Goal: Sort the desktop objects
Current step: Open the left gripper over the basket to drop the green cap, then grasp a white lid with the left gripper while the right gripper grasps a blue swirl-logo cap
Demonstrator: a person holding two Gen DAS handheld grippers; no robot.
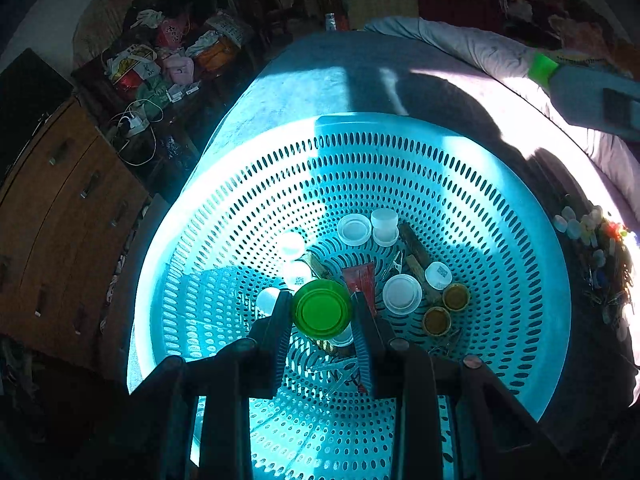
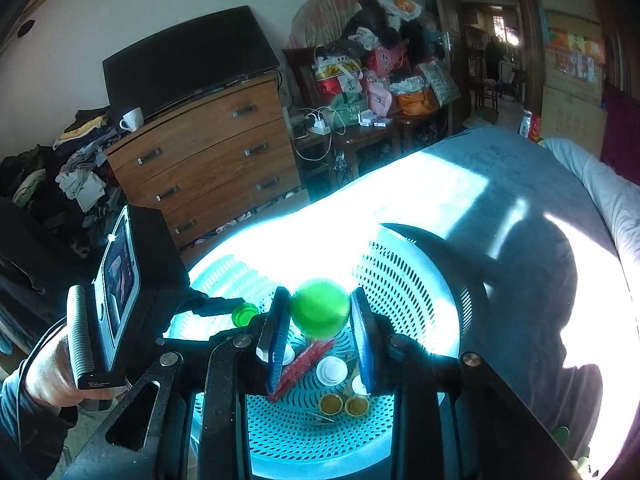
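A green bottle cap (image 1: 322, 309) sits clamped between the pads of my left gripper (image 1: 322, 300), held open side up over the teal perforated basket (image 1: 552, 280). My right gripper (image 2: 320, 296) is shut on a second green cap (image 2: 319, 308) above the same basket (image 2: 400, 276). In the basket lie white caps (image 1: 402, 294), gold caps (image 1: 456, 297), a red packet (image 1: 362, 278) and wooden sticks (image 1: 416, 246). From the right wrist view, the left-held cap (image 2: 245, 314) shows just left of my fingers. The right-held cap (image 1: 542, 66) appears at the upper right of the left wrist view.
A heap of small caps and clips (image 1: 592, 248) lies on the blue cloth (image 1: 320, 80) right of the basket. Grey bedding (image 1: 500, 52) lies behind. A wooden dresser (image 2: 200, 160) and cluttered side table (image 2: 360, 128) stand at the left. A hand (image 2: 52, 372) grips the left device.
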